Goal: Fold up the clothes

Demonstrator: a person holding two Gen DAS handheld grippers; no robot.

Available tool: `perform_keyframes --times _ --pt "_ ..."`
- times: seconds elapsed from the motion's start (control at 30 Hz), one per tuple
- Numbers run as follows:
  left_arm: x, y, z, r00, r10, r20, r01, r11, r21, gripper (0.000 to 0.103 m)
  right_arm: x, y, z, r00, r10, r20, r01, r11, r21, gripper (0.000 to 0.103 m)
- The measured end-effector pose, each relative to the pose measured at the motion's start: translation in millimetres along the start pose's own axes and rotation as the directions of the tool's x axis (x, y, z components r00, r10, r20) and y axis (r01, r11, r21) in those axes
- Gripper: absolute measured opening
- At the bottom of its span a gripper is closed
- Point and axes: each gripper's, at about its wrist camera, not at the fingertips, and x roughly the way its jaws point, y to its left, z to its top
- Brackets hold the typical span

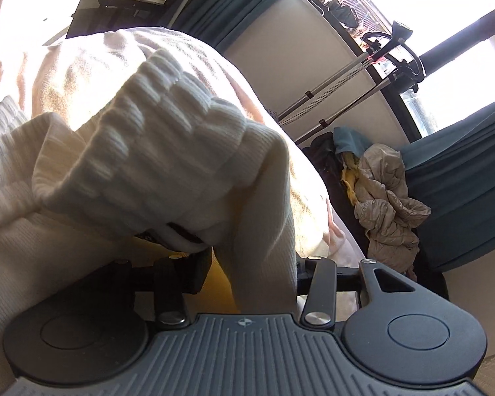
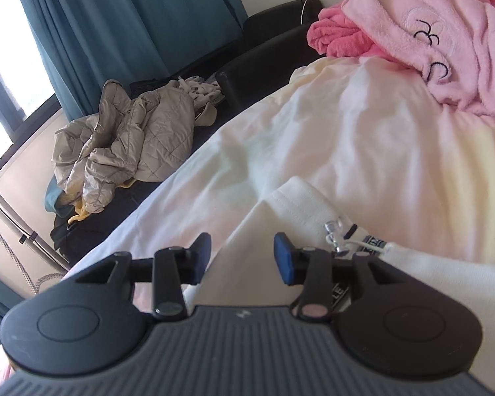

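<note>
A cream ribbed garment (image 1: pixel 155 151) drapes over the left gripper (image 1: pixel 247 274), whose jaws stand apart with the cloth lying loose between them — no grip is evident. The right gripper (image 2: pixel 242 257) is half open and empty above the garment's hem (image 2: pixel 300 198), spread on the pale bedsheet (image 2: pixel 363 125) — apparently for folding.

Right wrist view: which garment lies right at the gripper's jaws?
The white garment with the clear drawcord tips, right at the open right gripper. The pink robe and beige quilted jacket lie farther off.
</note>
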Motion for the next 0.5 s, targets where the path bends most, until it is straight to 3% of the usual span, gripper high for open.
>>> perform_keyframes --times 0.1,0.23,0.33,0.5 --pt "-35 -2 -19 0.997 -0.051 0.053 0.05 0.998 0.023 0.075 -42 -3 -5 0.998 0.059 -0.002 -0.059 0.997 0.047 0.046" --pt "-84 4 -51 0.991 -0.105 0.081 0.102 0.994 0.033 0.083 -95 -19 -23 0.992 0.127 -0.004 -0.125 0.983 0.137 0.047" --pt "-116 23 -83 0.99 -0.093 0.107 0.094 0.996 -0.001 0.086 -130 -38 -38 0.986 0.163 -0.022 -0.155 0.968 0.198 0.048" --pt "-144 66 -109 0.998 -0.015 0.057 0.021 0.994 -0.111 0.086 -167 -75 -50 0.975 0.216 -0.053 -0.193 0.94 0.282 0.069"
